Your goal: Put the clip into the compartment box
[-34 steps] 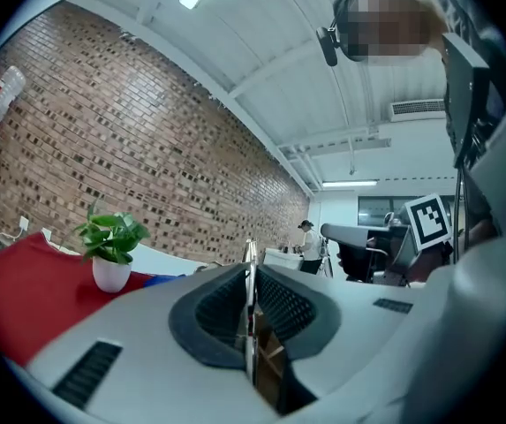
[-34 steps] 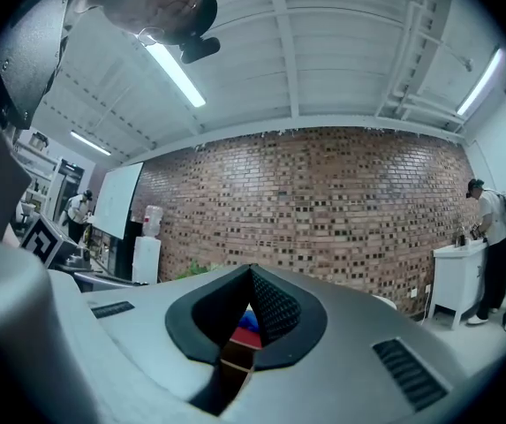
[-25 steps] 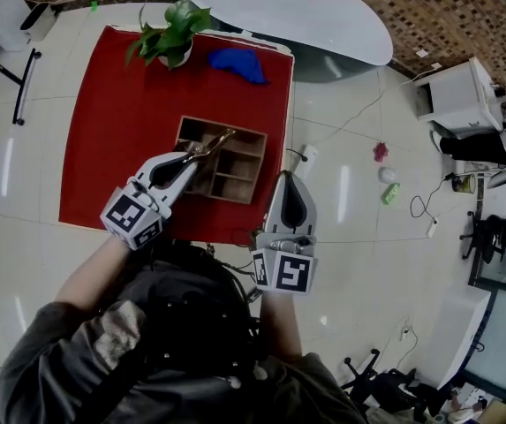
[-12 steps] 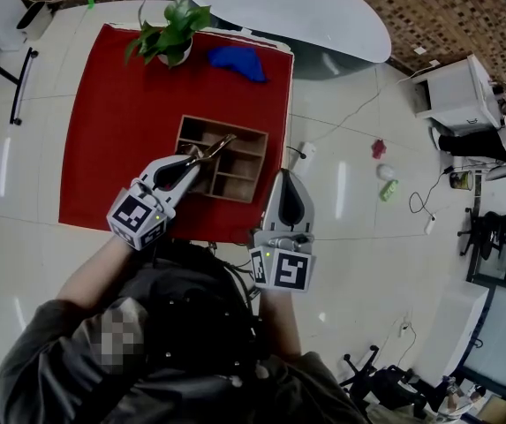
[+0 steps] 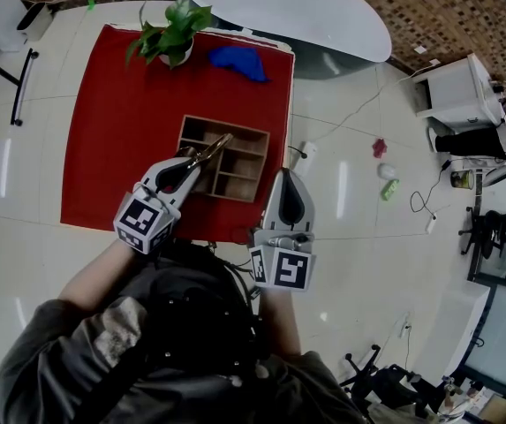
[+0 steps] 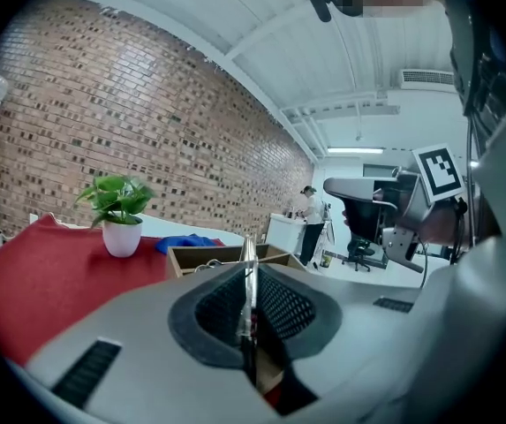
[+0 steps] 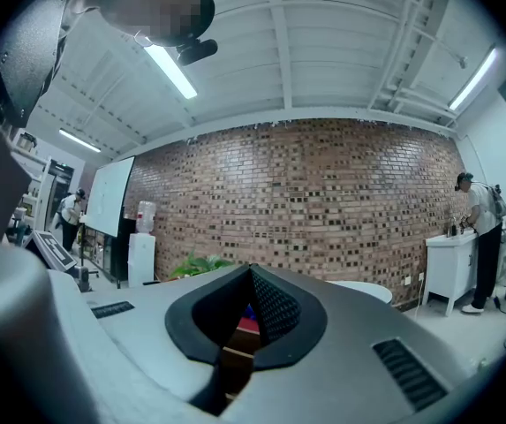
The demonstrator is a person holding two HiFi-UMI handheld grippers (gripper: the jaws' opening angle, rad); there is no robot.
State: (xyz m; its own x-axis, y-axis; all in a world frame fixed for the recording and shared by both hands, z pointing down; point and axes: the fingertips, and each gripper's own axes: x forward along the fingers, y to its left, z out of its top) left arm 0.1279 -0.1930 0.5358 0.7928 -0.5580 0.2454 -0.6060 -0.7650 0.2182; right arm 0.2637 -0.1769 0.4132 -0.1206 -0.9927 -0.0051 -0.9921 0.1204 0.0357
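The wooden compartment box [image 5: 254, 168] sits on the red mat [image 5: 111, 122], a little right of its middle. My left gripper [image 5: 196, 159] is shut on a thin metal clip [image 5: 215, 147], which sticks out past the jaw tips over the box's near-left compartments. In the left gripper view the clip [image 6: 248, 276] shows edge-on between the pads of the left gripper [image 6: 248, 268], with the box [image 6: 201, 256] just beyond. My right gripper [image 5: 286, 176] hovers at the mat's near-right edge beside the box. The right gripper [image 7: 251, 270] is shut with nothing in it.
A potted plant [image 5: 169, 34] and a blue cloth [image 5: 239, 62] lie at the mat's far edge. A white oval table [image 5: 297, 7] stands beyond. White cabinets [image 5: 460, 95], cables and small items dot the tiled floor at right.
My left gripper has tilted a little and slid slightly back toward the person, the clip still in its jaws over the box. The right gripper has not moved.
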